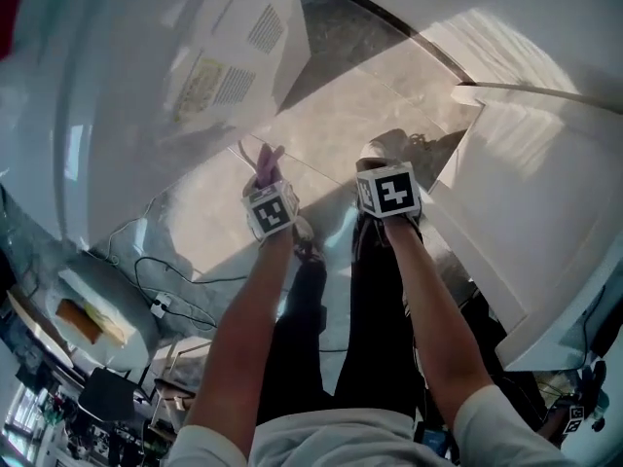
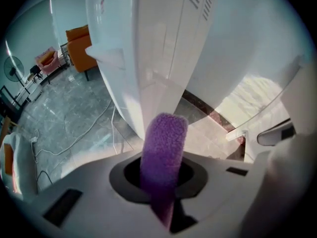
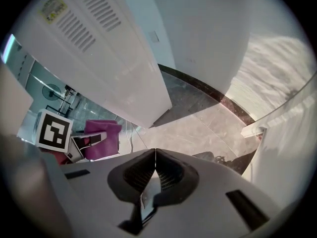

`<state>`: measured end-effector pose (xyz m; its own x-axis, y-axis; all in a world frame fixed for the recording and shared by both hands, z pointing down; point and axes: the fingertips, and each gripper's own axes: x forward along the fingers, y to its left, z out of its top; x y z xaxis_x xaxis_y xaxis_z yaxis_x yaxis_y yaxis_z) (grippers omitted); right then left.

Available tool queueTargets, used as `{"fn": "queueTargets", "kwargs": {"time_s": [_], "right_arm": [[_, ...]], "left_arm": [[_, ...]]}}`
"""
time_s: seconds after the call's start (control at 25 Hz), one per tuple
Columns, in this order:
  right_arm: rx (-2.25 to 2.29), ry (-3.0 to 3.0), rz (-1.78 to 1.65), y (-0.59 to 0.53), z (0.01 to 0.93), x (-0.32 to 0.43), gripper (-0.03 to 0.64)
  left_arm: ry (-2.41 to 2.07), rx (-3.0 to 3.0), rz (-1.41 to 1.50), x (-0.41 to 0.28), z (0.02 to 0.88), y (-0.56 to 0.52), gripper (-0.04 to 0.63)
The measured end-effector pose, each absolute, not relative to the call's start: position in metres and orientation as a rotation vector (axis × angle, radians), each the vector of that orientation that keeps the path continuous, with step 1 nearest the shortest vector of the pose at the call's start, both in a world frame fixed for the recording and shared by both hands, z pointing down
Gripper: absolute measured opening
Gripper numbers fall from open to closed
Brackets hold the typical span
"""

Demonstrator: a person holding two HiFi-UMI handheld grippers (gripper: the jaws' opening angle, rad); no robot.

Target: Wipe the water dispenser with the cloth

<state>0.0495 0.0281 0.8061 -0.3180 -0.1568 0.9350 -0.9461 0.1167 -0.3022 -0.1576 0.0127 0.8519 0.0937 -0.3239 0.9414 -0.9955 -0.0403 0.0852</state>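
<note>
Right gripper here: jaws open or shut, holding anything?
Shut and empty: on the right gripper the jaws meet, nothing between them. The fuzzy purple cloth is clamped in the left gripper.

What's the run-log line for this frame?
left gripper: shut on purple cloth | right gripper: shut, empty | water dispenser: ahead, cloth contact unclear

the right gripper (image 3: pixel 155 153) sits at 6 o'clock, its jaws pressed together with nothing between them. at 9 o'clock the left gripper (image 3: pixel 85 141), with its marker cube (image 3: pixel 53 129), holds a purple cloth (image 3: pixel 108 135). the white water dispenser (image 3: pixel 114 68) slants from 11 o'clock toward centre, showing vent slots (image 3: pixel 74 29) and a yellow label (image 3: pixel 53 8). pale stone floor (image 3: pixel 198 128) lies toward 3 o'clock.
</note>
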Motion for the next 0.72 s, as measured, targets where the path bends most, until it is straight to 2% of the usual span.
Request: {"fn": "queueTargets", "kwargs": {"time_s": [0.4, 0.72], "right_arm": [[1.185, -1.751, 1.136, 0.061, 0.647, 0.024, 0.015], [1.373, -1.990, 0.961, 0.088, 0.455, 0.019, 0.015]], "left_arm": [[-1.352, 1.803, 0.908, -0.165, 0.684, 0.032, 0.055], [-1.397, 2.096, 0.720, -0.173, 0.492, 0.056, 0.054]]}}
